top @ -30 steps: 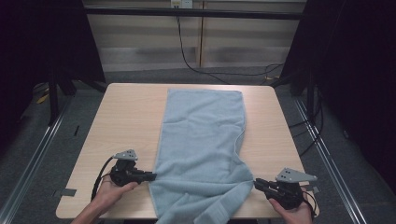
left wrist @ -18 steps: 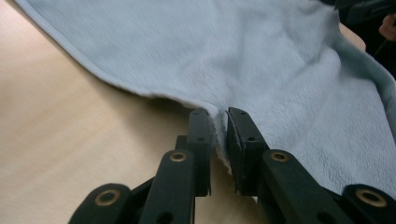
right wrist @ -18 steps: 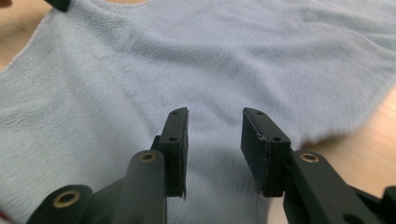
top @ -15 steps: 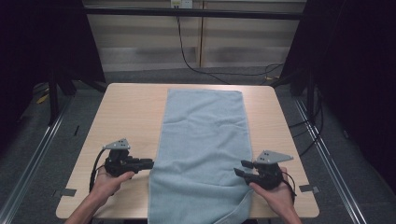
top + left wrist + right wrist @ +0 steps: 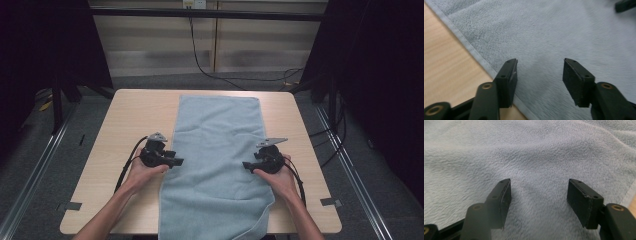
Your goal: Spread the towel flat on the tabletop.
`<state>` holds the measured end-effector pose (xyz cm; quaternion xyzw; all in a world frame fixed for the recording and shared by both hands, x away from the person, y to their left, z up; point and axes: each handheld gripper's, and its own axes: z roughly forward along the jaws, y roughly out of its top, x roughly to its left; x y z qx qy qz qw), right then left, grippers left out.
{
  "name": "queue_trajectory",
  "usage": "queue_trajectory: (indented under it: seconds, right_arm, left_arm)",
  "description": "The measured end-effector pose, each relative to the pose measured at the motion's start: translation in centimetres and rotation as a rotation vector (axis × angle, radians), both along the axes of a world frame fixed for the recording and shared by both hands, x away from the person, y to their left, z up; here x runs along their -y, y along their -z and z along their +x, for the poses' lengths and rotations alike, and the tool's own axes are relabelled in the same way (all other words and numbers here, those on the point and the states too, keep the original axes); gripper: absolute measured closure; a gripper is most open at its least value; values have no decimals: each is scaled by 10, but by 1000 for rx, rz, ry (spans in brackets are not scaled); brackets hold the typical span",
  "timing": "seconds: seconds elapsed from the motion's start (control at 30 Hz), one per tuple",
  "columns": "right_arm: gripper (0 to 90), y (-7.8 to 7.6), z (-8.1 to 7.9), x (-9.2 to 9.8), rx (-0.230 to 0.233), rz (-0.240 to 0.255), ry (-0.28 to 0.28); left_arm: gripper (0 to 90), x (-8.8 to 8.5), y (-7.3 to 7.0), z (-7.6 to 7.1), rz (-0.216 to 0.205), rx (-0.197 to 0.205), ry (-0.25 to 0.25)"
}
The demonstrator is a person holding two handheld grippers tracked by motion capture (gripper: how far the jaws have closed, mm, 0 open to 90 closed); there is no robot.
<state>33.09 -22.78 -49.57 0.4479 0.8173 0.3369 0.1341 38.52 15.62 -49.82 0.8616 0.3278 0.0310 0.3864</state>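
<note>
A light blue towel [image 5: 217, 150] lies lengthwise down the middle of the wooden table [image 5: 130, 115], its near end hanging over the front edge. My left gripper [image 5: 176, 162] sits at the towel's left hem, pointing inward. In the left gripper view its jaws [image 5: 540, 75] stand apart over the hem of the towel [image 5: 549, 32], having just been opening, with nothing pinched. My right gripper [image 5: 248, 165] rests at the right side of the towel, pointing inward. Its jaws [image 5: 539, 195] have also just been opening and hover over flat towel pile [image 5: 524, 147].
Bare wood shows on both sides of the towel and beside the hem [image 5: 444, 62]. A black cable [image 5: 205, 65] runs across the floor behind the table. Metal rails [image 5: 30, 175] flank the table.
Both hands moved from the towel's near corners up along its sides. The bunched near end now lies flat. Both pairs of jaws went from shut to open, letting go of the towel.
</note>
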Motion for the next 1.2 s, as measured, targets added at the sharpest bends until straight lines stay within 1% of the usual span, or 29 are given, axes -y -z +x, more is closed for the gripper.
queue_trajectory:
  seconds: [0.03,0.07,0.1,0.13,0.17,0.2,0.23,0.27,0.3,0.37,0.47,0.53,0.57,0.63,0.67,0.73,0.77,0.8,0.83,0.9,0.93,0.97,1.0,1.03,1.07,1.1,1.13,1.2]
  right_arm:
    - [367,2,1,-1,1,-8,-7]
    - [365,4,0,-4,9,-30,-10]
    - [369,5,0,-6,21,-55,-14]
    - [408,4,-1,-7,17,-49,-19]
    - [469,4,-1,-7,20,-53,-27]
    - [527,3,-2,-8,20,-53,-35]
    - [651,3,-4,-9,22,-44,-52]
    - [751,2,-6,-11,16,-41,-78]
    - [804,1,-7,-13,4,-34,-86]
    - [836,1,-10,-15,0,-27,-97]
    - [852,0,-17,-17,-15,-21,-122]
    - [853,0,-28,-19,-19,-1,-142]
    - [853,0,-31,-19,-20,1,-152]
    - [853,1,-41,-20,-15,4,-163]
    - [853,1,-46,-20,-16,16,-170]
    - [853,1,-57,-20,-20,31,-175]
    - [853,1,-62,-21,-18,25,-185]
    - [853,1,-69,-21,-18,31,-191]
    - [852,1,-76,-21,-22,36,-194]
    - [853,2,-89,-21,-36,66,-209]
    - [853,2,-97,-20,-36,70,-217]
    - [853,1,-103,-20,-41,73,-227]
    - [853,1,-110,-20,-48,79,-231]
    - [853,1,-117,-21,-51,78,-242]
    - [853,0,-124,-22,-55,75,-250]
    - [853,-2,-130,-23,-55,54,-263]
    - [852,-3,-136,-25,-58,44,-274]
    - [848,-3,-150,-28,-71,56,-304]
  left_arm:
    - [463,1,2,0,7,24,-8]
    - [468,2,3,0,-1,31,-14]
    - [484,3,2,-3,42,74,-8]
    - [564,4,2,-5,74,110,-2]
    - [607,4,2,-7,94,131,4]
    - [647,3,2,-8,94,129,0]
    - [719,1,2,-9,90,129,4]
    - [766,-1,2,-10,85,132,5]
    - [791,-3,3,-12,75,125,5]
    - [836,-7,4,-14,58,113,12]
    - [844,-15,4,-23,46,103,30]
    - [844,-21,5,-31,12,80,38]
    - [844,-24,5,-35,-2,69,45]
    - [844,-29,5,-44,-10,61,59]
    - [844,-31,5,-51,-8,58,70]
    - [844,-34,4,-60,-22,32,81]
    - [843,-35,4,-67,-30,28,91]
    - [843,-36,4,-73,-26,32,107]
    - [843,-37,3,-80,-27,19,118]
    - [843,-40,3,-95,-29,19,134]
    - [843,-41,4,-101,-46,2,147]
    - [843,-43,3,-106,-53,-18,159]
    - [843,-44,3,-112,-56,-26,172]
    - [843,-46,3,-118,-63,-40,181]
    - [843,-48,3,-123,-74,-66,195]
    - [843,-49,3,-129,-71,-79,207]
    - [843,-51,1,-137,-61,-73,215]
    - [841,-54,0,-145,-62,-88,227]
